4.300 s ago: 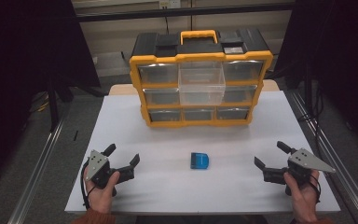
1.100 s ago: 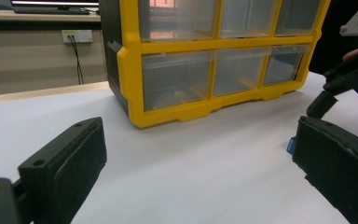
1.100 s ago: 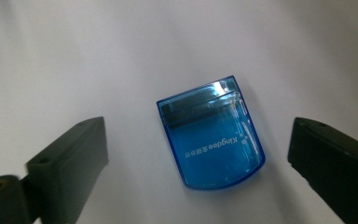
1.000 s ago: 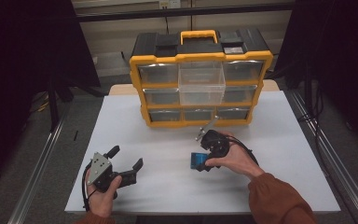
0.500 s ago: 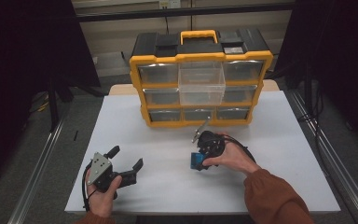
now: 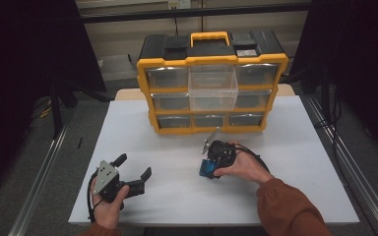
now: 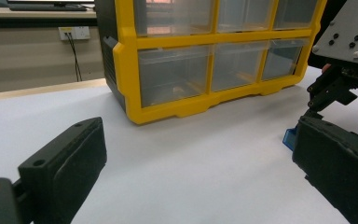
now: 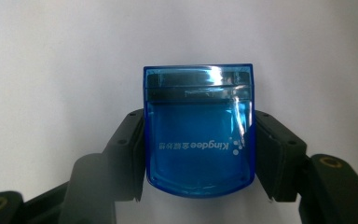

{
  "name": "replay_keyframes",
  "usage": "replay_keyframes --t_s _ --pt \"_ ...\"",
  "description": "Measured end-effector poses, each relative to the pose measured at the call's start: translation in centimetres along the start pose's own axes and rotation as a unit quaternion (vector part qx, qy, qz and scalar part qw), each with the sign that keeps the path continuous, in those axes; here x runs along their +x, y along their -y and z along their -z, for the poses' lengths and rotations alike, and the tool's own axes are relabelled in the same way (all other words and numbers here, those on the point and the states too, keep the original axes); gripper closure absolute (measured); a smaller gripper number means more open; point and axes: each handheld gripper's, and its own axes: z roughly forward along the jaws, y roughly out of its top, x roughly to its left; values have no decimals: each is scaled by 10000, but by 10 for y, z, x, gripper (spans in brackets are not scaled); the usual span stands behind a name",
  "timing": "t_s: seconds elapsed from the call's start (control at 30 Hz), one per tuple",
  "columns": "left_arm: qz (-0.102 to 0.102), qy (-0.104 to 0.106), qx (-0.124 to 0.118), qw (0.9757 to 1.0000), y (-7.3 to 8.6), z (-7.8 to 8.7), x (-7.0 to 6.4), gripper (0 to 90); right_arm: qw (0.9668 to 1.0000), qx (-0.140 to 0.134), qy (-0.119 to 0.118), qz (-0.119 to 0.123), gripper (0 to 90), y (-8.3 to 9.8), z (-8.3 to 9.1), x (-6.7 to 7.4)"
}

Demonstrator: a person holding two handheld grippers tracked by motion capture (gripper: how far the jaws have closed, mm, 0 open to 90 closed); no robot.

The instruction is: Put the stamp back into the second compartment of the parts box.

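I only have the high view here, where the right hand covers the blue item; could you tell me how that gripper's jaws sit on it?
Observer: In the right gripper view, the right gripper has one jaw against each side of the blue case.
Operator: Thank you. Is anything printed on it?
Observer: Yes, "Kingdee" reads upside down across its face.
Operator: And is the left gripper holding anything?
Observer: No. In the left gripper view, the left gripper stands open, with bare white table between its jaws.
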Motion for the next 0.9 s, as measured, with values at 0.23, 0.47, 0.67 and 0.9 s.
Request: replay_keyframes --t_s 0.23,0.47,0.67,0.9 --pt "17 -35 14 10000 0 0 0 31 9999 -68 -79 -80 424 2 2 0" --pt "89 -36 -11 10000 0 0 -1 31 9990 -424 21 -137 424 6 13 -1" --pt "51 2 1 10000 0 1 -1 31 9974 -714 29 -39 424 8 20 1" --pt "36 -20 2 10000 0 1 -1 31 9942 -1075 -11 69 424 13 29 2"
